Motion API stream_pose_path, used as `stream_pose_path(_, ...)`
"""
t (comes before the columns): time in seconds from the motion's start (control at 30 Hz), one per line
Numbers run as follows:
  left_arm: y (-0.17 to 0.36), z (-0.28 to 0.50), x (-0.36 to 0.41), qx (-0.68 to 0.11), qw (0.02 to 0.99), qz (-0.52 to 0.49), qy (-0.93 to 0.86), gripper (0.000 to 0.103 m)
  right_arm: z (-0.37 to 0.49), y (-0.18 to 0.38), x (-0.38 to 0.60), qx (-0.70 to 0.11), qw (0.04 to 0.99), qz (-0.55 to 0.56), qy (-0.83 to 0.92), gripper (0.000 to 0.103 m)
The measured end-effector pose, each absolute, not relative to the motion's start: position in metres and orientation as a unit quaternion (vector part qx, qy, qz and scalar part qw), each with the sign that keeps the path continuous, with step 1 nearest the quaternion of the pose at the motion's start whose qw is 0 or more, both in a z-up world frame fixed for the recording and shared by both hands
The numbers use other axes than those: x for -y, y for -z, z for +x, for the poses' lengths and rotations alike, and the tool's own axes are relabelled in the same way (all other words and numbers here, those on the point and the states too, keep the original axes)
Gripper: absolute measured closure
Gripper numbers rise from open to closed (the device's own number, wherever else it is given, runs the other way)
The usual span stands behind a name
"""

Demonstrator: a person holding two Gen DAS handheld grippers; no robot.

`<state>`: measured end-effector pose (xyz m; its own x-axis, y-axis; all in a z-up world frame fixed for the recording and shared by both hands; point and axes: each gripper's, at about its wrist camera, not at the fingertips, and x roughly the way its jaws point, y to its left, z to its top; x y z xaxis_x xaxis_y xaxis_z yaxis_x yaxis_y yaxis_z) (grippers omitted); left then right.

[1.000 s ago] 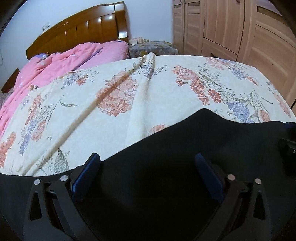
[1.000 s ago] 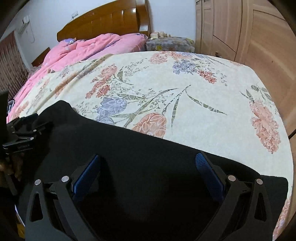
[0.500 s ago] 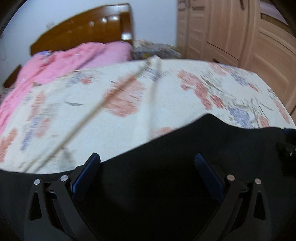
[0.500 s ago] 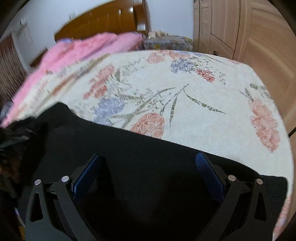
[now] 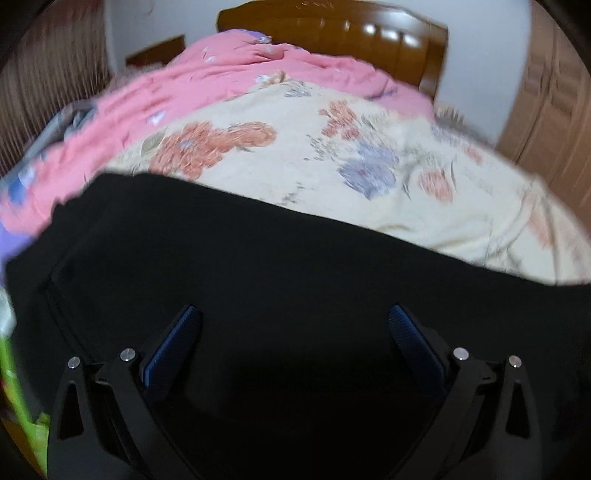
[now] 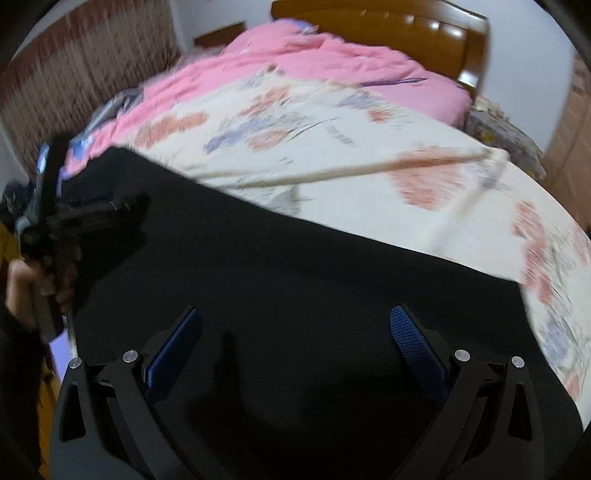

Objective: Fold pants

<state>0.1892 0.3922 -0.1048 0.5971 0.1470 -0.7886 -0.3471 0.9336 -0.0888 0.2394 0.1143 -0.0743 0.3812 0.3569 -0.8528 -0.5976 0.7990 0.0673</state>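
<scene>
Black pants [image 5: 277,258] lie spread flat on the bed and fill the lower half of the left wrist view. My left gripper [image 5: 295,328] hovers over them, open, with nothing between its blue pads [image 5: 173,347]. The right wrist view shows the same black pants [image 6: 295,277] under my right gripper [image 6: 295,328], which is also open and empty. At the left edge of that view a hand [image 6: 18,284] holds the left gripper's body [image 6: 74,218] by the pants' far left corner. Both views are motion-blurred.
The pants rest on a cream floral sheet [image 5: 332,166]. A pink quilt [image 5: 240,74] is bunched before the wooden headboard [image 5: 351,33]. A wooden wardrobe [image 5: 554,110] stands at the right, a striped curtain [image 6: 74,74] at the left, a nightstand [image 6: 498,125] beside the bed.
Both cameras have swung left, now facing the headboard and curtain instead of the wardrobe. Both grippers stay open over the pants.
</scene>
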Motion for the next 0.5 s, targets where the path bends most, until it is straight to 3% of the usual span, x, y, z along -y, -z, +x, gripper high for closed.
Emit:
stream_pose_path(0.17,0.075,0.157,-0.398,-0.367,0.91,-0.119,-0.152,0.002,0.229,0.065,-0.131,-0.446,0.823,-0.123,-0.33,0.005)
stream_pose_path(0.33,0.063,0.078,-0.49,-0.255,0.896,-0.33,-0.151,0.002,0.223,0.063,-0.153,-0.43,0.819,-0.126,-0.36,0.005)
stream_pose_path(0.4,0.073,0.056,-0.527,-0.226,0.871,-0.419,-0.123,0.008,0.22,0.067,-0.162,-0.433,0.814,-0.122,-0.368,0.005)
stream_pose_path(0.47,0.084,0.039,-0.557,-0.202,0.845,-0.488,-0.086,0.025,0.216,0.074,-0.169,-0.438,0.807,-0.125,-0.376,0.005)
stream_pose_path(0.5,0.086,0.034,-0.565,-0.204,0.839,-0.498,-0.086,0.026,0.214,0.079,-0.171,-0.441,0.803,-0.129,-0.379,0.005)
